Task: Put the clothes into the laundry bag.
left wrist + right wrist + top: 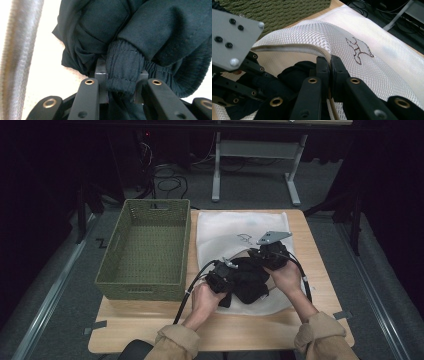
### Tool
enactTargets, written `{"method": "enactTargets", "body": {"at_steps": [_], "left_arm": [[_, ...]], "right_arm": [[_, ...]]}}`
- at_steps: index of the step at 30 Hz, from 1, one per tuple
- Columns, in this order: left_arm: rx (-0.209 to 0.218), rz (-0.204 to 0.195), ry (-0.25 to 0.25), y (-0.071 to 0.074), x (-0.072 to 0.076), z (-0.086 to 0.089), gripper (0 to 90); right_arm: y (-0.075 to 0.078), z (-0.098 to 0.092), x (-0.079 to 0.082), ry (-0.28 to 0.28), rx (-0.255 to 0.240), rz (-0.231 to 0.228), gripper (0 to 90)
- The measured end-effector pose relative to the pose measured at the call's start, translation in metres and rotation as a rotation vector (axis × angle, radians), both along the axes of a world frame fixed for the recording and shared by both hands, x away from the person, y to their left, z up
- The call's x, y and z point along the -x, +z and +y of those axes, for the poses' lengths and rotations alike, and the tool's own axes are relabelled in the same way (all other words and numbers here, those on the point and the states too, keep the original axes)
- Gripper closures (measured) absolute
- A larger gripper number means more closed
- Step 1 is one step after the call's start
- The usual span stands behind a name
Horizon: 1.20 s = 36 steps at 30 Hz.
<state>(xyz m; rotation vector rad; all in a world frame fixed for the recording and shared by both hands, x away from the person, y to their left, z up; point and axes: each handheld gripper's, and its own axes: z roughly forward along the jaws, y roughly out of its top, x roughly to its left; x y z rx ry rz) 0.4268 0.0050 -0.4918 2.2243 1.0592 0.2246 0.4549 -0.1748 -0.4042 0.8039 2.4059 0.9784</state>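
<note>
**Both grippers clamped: left on black garment, right on mesh bag rim**

Left gripper [223,276] is sitting lower centre of the high view, its jaws gripping the ribbed cuff of the black garment [248,281]. In the left gripper view the cuff [122,72] is standing between the two pads, pinched at both sides; the rest of the garment is bunching across the upper right of that frame.

Right gripper [271,254] is sitting just right of centre in the high view, with its grey three-cornered plate on top. In the right gripper view its jaws are clenched on the bound rim [294,48] of the white mesh bag [367,65], lifting that edge so the rim is arching toward the left of the frame. A small animal outline is stitched on the mesh, right of the jaws.

The garment is lying on the bag's lower part, centre of the high view, between the two grippers and touching both. Whether it is inside the bag's mouth or only on top, I cannot tell.

Green woven basket [147,247] is standing left of centre on the wooden table [260,332], just beside the bag
</note>
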Motion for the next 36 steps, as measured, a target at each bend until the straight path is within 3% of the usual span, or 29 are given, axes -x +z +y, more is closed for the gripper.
{"method": "enactTargets", "body": {"at_steps": [8, 15, 22, 30, 36], "left_arm": [[0.060, -0.022, 0.005, 0.016, -0.003, -0.004, 74.6], [0.092, -0.030, 0.049, 0.024, -0.013, -0.013, 74.7], [0.093, -0.059, 0.102, 0.029, -0.022, -0.019, 74.6], [0.043, -0.102, 0.148, 0.021, -0.028, -0.019, 73.8], [0.000, -0.098, 0.148, 0.007, -0.030, -0.021, 70.3]], "right_arm": [[0.003, -0.003, 0.000, 0.000, -0.006, -0.003, 87.8], [0.009, -0.004, 0.003, 0.006, -0.019, -0.015, 87.9], [0.010, -0.006, 0.005, 0.010, -0.022, -0.018, 87.9], [0.010, -0.006, 0.006, 0.016, -0.023, -0.018, 87.8], [0.006, -0.006, 0.006, 0.012, -0.014, -0.009, 87.8]]}}
